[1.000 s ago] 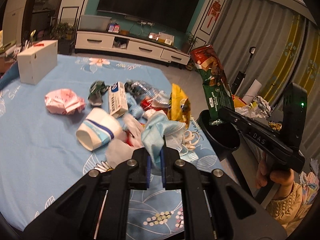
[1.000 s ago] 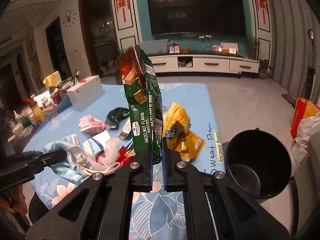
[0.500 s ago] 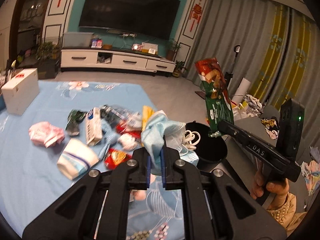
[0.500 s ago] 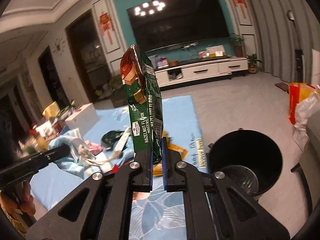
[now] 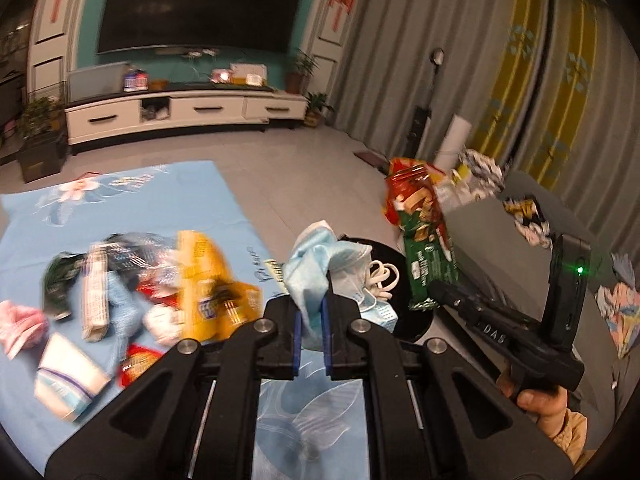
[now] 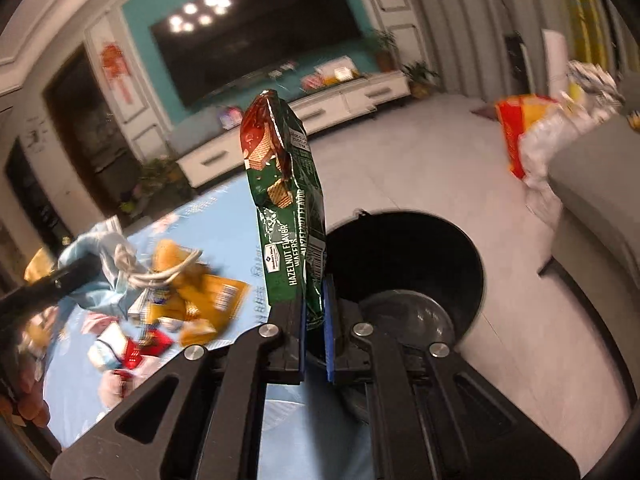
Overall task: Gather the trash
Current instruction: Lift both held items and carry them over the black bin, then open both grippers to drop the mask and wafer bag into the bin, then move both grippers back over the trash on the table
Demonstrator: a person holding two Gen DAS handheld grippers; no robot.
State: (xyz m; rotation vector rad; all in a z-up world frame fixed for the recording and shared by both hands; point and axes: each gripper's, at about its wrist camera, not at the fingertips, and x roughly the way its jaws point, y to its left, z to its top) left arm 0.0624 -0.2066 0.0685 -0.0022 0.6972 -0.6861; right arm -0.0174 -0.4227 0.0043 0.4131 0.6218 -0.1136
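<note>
- While I read both wrist views, the left gripper point(image 5: 311, 322) is clamped narrow on a crumpled blue face mask point(image 5: 316, 268); the white ear loops point(image 5: 382, 276) hang off at its 3 o'clock side.
- My right gripper point(image 6: 316, 330) is pinched tight on the bottom edge of a green hazelnut wafer wrapper point(image 6: 286, 216), which stands nearly upright above the jaws.
- In the right wrist view the black trash bin point(image 6: 432, 248) sits on the floor at 2 o'clock from the jaws, with its open mouth partly behind the wrapper.
- In the left wrist view the bin's rim point(image 5: 420, 326) shows just behind the mask, at 2 o'clock from the jaws.
- The right gripper body point(image 5: 508, 332) enters the left view at 3 o'clock, gripped by a hand point(image 5: 540, 400) in a yellow sleeve.
- Remaining trash lies on the blue floral tablecloth point(image 5: 132, 200) at 9 to 10 o'clock of the left jaws: a yellow snack bag point(image 5: 204, 280), a white paper cup point(image 5: 68, 380) on its side, a pink crumpled wrapper point(image 5: 18, 324) and a small white box point(image 5: 94, 300).
- The pile is blurred; I cannot resolve the smaller items.
</note>
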